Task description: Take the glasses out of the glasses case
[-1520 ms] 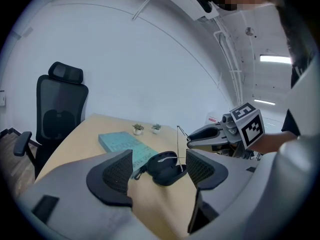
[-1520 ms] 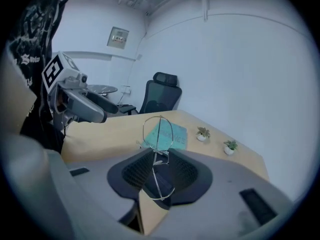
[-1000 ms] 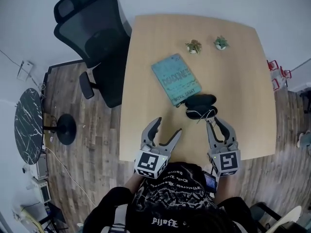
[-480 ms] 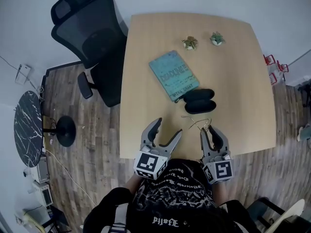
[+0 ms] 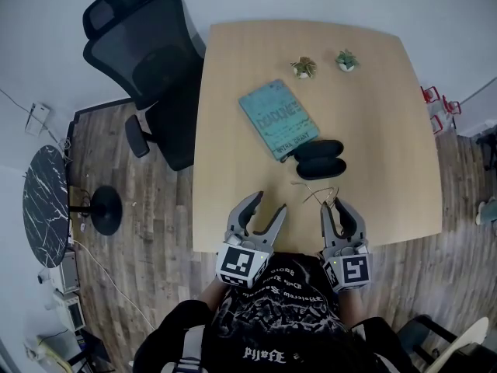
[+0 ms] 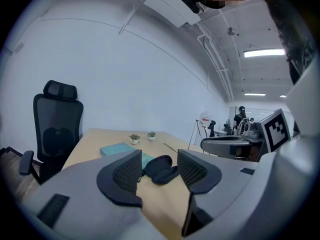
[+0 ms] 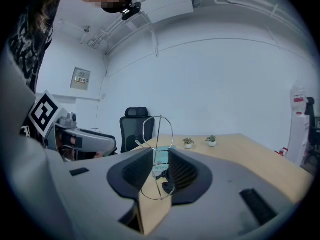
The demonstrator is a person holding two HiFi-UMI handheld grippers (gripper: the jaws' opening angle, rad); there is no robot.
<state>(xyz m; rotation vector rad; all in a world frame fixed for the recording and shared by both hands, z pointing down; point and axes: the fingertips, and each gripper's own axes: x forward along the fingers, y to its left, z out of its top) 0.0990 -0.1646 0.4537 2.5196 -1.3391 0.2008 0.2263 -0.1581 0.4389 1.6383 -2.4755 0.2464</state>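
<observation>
The black glasses case (image 5: 318, 160) lies open on the wooden table (image 5: 380, 115), also visible past the jaws in the left gripper view (image 6: 161, 168). My right gripper (image 5: 334, 204) is shut on the thin wire-framed glasses (image 5: 313, 194), held clear of the case toward the table's near edge. In the right gripper view the glasses (image 7: 158, 130) stand upright between the pads of that gripper (image 7: 160, 168). My left gripper (image 5: 270, 203) hovers near the table's front edge; its jaws are closing with nothing between them (image 6: 159, 167).
A teal book (image 5: 277, 120) lies just beyond the case. Two small potted plants (image 5: 304, 67) (image 5: 345, 60) stand at the far side. A black office chair (image 5: 147, 61) is at the table's left; a round dark side table (image 5: 45, 200) stands on the floor.
The right gripper has drawn back from the case toward the near edge, carrying the glasses out. The left gripper's jaws have narrowed.
</observation>
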